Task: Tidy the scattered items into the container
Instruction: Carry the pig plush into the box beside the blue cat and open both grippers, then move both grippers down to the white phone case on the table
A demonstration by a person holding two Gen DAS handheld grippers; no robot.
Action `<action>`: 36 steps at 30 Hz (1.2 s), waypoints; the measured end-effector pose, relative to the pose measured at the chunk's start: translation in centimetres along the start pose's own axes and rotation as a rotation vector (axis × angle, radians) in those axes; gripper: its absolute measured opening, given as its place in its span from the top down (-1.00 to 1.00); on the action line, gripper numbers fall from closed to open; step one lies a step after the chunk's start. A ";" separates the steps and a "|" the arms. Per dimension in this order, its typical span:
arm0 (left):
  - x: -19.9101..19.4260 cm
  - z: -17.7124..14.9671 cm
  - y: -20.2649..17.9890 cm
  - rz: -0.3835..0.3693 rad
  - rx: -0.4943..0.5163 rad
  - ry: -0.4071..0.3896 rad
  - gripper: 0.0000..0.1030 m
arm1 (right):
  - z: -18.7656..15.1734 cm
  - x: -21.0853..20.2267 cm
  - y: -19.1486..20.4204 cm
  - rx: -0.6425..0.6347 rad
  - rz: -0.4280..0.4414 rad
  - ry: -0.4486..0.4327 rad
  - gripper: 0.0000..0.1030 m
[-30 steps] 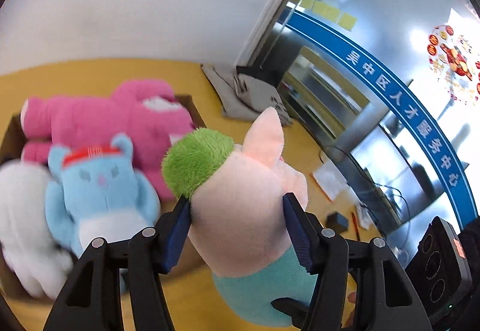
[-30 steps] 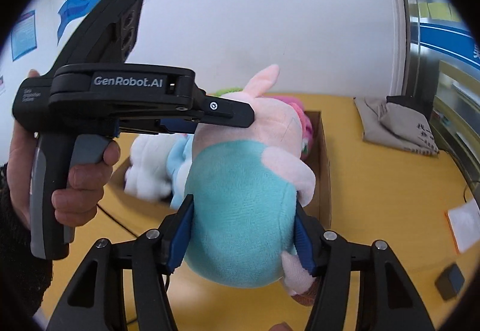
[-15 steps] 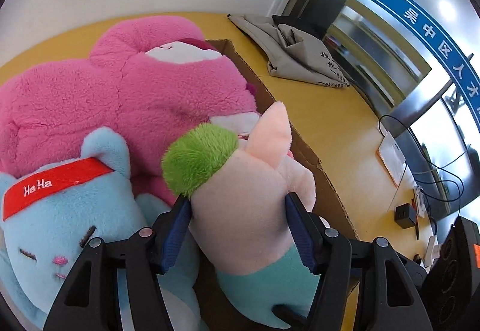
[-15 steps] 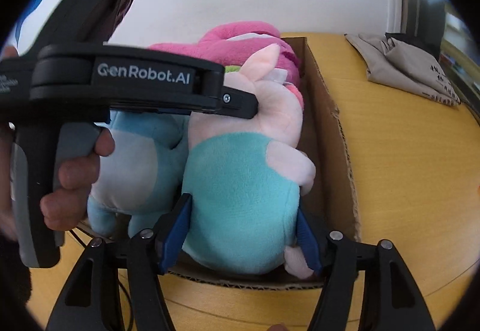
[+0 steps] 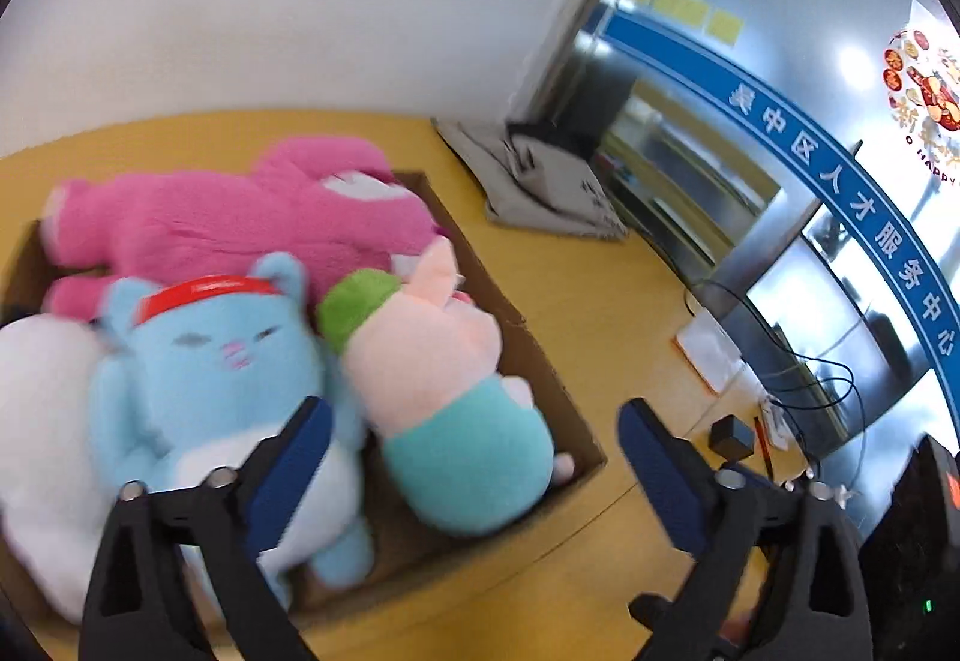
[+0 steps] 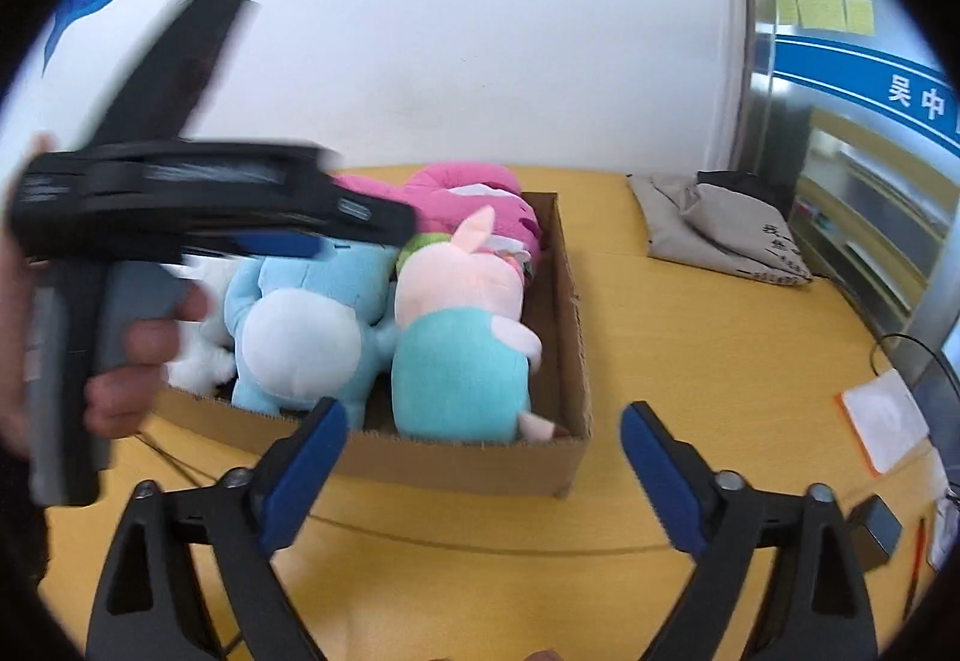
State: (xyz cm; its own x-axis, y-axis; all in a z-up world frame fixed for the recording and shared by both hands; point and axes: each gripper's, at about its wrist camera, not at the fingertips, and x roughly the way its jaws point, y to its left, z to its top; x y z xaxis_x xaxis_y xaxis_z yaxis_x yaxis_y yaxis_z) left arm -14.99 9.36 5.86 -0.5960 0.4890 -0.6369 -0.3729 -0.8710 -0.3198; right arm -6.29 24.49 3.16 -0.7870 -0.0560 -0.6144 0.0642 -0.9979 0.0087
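the pink pig plush [image 5: 432,361] is soft and rounded, with a teal fleece body, a pale pink head, one upright ear and a fuzzy green tuft at its head; it lies inside the cardboard box [image 6: 570,301], pressed against the box's right wall. beside it, touching, lies a light blue plush [image 5: 216,361] with a red headband and a white belly, then a white fluffy plush [image 5: 42,421] at the left edge, and a large shaggy magenta plush [image 5: 228,217] fills the far end. the box is plain corrugated card with raw, slightly ragged edges and low walls, and the toys bulge above its rim. it sits on a smooth yellow wooden surface [image 6: 690,361], which lies bare to the right of the box as far as a crumpled grey cloth bag [image 6: 720,223] and, nearer, a white paper with an orange edge [image 6: 882,421] and a small black block [image 6: 879,523]. the left hand-held gripper [image 5: 474,445] has just been opening and stands wide, its blue pads clear of the pig, nothing between them but air above the box. the right hand-held gripper [image 6: 483,451] has likewise just been opening and stands wide in front of the box's near wall, touching nothing. in the right wrist view a hand [image 6: 138,361] grips the blurred left tool.
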 end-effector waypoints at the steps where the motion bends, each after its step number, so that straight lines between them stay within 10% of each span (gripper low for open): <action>1: -1.9 -1.2 -0.1 0.045 0.009 -0.030 -1.00 | -0.1 -0.2 0.1 0.001 -0.009 0.001 -0.99; 6: -8.3 -7.5 0.0 0.312 0.069 -0.052 -1.00 | -0.8 -1.4 0.9 0.017 -0.030 0.018 -0.99; 11: -12.0 -12.1 1.7 0.371 -0.018 -0.025 -1.00 | -2.5 -3.8 1.7 0.034 -0.036 0.037 -0.99; 36: -13.8 -18.0 -2.0 0.248 -0.027 0.029 -1.00 | -3.5 -9.3 2.9 0.011 -0.082 -0.002 -1.00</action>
State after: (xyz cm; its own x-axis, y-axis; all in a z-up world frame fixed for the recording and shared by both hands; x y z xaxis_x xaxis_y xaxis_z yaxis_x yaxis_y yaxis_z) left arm 6.78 3.53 2.61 -0.6458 0.2589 -0.7183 -0.1985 -0.9653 -0.1695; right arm 3.38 22.23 6.09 -0.7905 0.0262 -0.6119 -0.0074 -0.9994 -0.0331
